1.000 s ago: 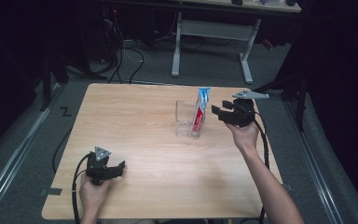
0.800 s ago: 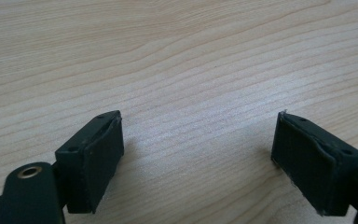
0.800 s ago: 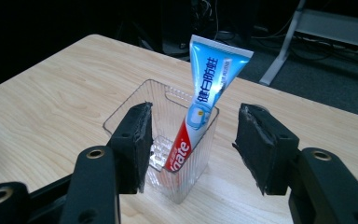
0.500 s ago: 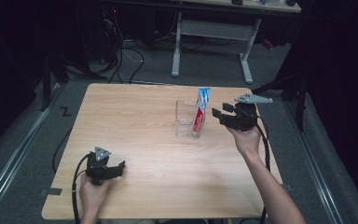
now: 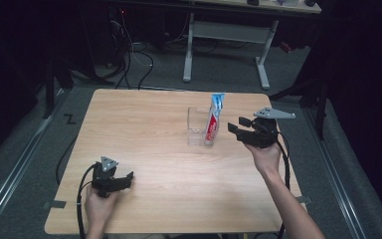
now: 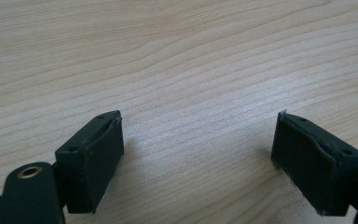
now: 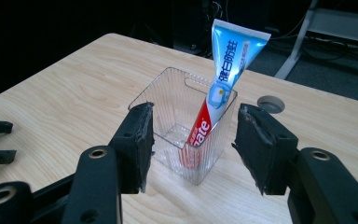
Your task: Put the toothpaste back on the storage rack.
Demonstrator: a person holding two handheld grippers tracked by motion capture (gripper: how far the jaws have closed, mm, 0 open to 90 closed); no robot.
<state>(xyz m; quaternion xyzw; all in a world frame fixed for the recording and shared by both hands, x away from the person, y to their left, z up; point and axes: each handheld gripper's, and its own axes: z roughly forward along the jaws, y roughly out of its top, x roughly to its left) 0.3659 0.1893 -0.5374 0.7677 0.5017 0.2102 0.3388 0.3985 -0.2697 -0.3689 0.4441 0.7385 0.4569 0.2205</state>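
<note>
Right gripper (image 7: 191,140), jaws wide and empty, could tip the clear holder (image 7: 186,135) (toothpaste tube (image 7: 219,88) leaning inside) near the worktop's far edge.

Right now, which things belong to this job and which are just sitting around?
In the job:
- toothpaste tube, standing tilted in the clear plastic container
- right hand-held gripper, open, facing the container

Just around:
- left hand-held gripper, open on the table
- desk frame behind
- floor cables

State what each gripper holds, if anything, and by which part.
Nothing is held. The right gripper is open, short of the clear container with the toothpaste tube; the left gripper is open over bare table.
</note>
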